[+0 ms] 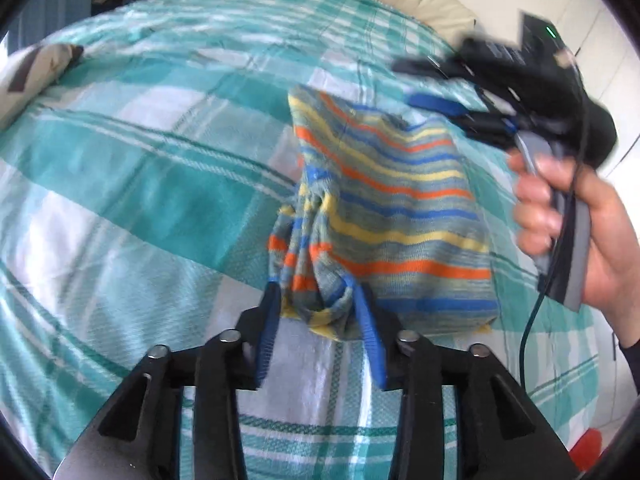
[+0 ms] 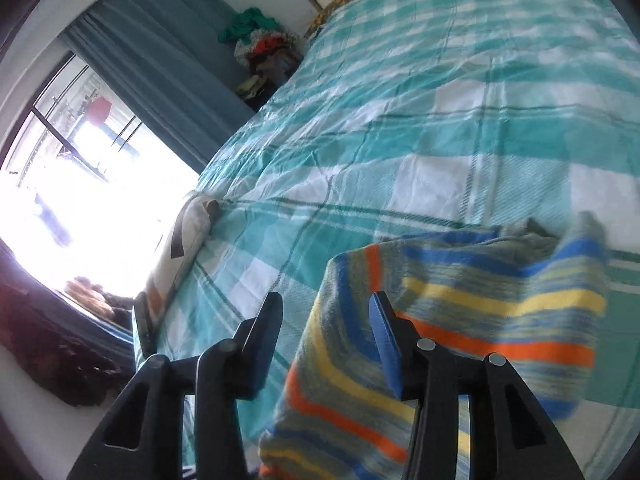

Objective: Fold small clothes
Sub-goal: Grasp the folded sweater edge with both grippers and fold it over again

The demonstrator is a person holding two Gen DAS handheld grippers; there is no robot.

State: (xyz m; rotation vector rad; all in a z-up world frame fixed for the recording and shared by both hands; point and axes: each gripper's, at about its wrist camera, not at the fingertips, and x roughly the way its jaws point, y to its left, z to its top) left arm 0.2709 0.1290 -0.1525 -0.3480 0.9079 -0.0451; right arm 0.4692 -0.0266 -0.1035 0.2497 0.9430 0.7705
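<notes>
Nearest to me, my left gripper has its blue-padded fingers on either side of a bunched corner of the striped garment; they look clenched on that gathered edge, pinning it so the rest stays put on the bed. The garment lies folded into a rough block on the teal-and-white checked cover. In the right wrist view my right gripper has its fingers spread apart and grasps nothing; the right-hand one sits over the garment's near edge, the left-hand one over bare cover. I judge it is placed to catch the next layer and turn it over, though the cloth there is blurred and I cannot tell whether pad and fabric touch. My right hand holds the handle just beside the garment. Beyond the garment the cover runs open, so nothing blocks a fold. Farther off, a patterned pillow lies at the bed's edge, then a heap of clothes by the blue curtain and the bright window.
</notes>
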